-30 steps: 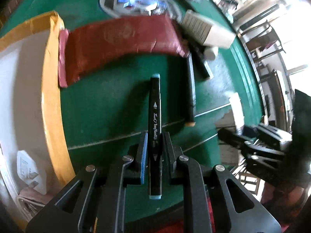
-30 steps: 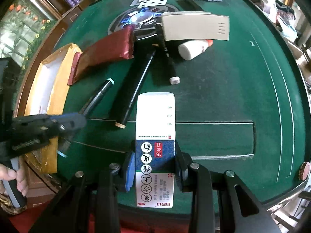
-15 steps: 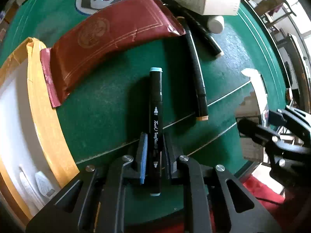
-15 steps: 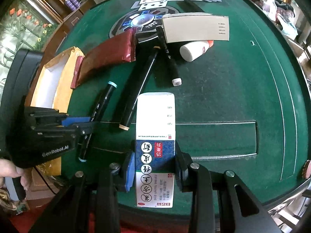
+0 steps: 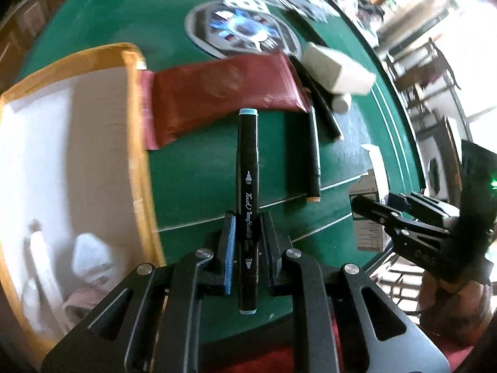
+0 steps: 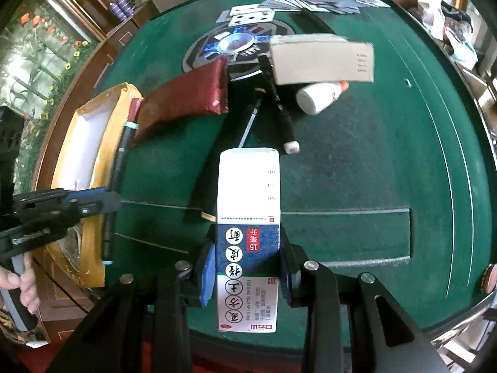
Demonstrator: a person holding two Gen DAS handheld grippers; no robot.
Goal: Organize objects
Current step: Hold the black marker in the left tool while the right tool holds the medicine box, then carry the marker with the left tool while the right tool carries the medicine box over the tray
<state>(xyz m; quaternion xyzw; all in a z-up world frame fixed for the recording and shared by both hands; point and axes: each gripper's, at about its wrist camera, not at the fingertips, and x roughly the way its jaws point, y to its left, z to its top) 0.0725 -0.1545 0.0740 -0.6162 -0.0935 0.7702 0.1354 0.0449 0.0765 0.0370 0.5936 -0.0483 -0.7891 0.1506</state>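
Now the left claw (image 5: 245,242) clamps a black teal-capped marker (image 5: 247,168); right claw (image 6: 245,267) grips a white-and-blue box (image 6: 247,217).

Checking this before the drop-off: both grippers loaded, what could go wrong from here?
1. The left gripper pinches the long marker near one end, so it could pivot or slip on the way to the yellow-rimmed box.
2. The marker's far end sits near the red pouch and might snag it.
3. The right gripper holds the medicine carton by its lower part; the two grippers are close and could collide.
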